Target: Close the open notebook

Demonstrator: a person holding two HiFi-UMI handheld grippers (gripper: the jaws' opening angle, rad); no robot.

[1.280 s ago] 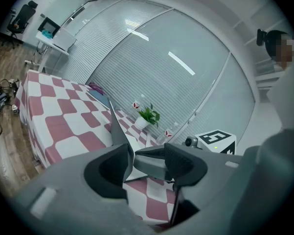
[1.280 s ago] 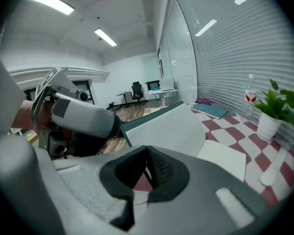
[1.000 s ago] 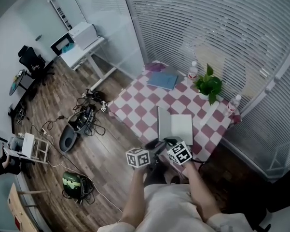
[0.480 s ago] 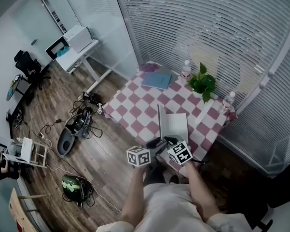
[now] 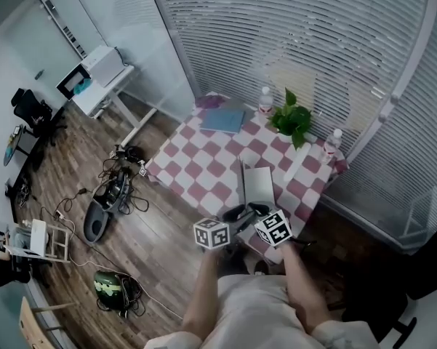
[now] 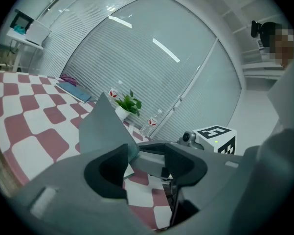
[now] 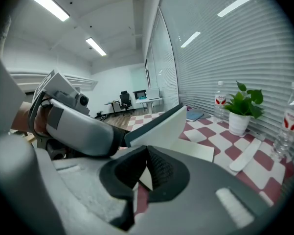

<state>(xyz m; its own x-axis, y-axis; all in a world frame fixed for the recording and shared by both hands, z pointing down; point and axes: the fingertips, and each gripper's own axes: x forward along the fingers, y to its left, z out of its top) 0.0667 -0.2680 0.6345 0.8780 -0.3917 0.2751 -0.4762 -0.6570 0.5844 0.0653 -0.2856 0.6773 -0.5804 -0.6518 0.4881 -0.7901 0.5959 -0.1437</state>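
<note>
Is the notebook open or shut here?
Partly open: the notebook has its grey cover raised on a slant, not yet down on the white page lying flat on the checked table.

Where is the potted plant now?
In the head view, the potted plant stands at the table's far edge by the blinds, between two water bottles, beyond the notebook.

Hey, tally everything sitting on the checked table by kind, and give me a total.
Water bottles: 2
Potted plant: 1
Notebook: 1
Blue book: 1
White strip: 1
Purple item: 1
Total: 7
</note>
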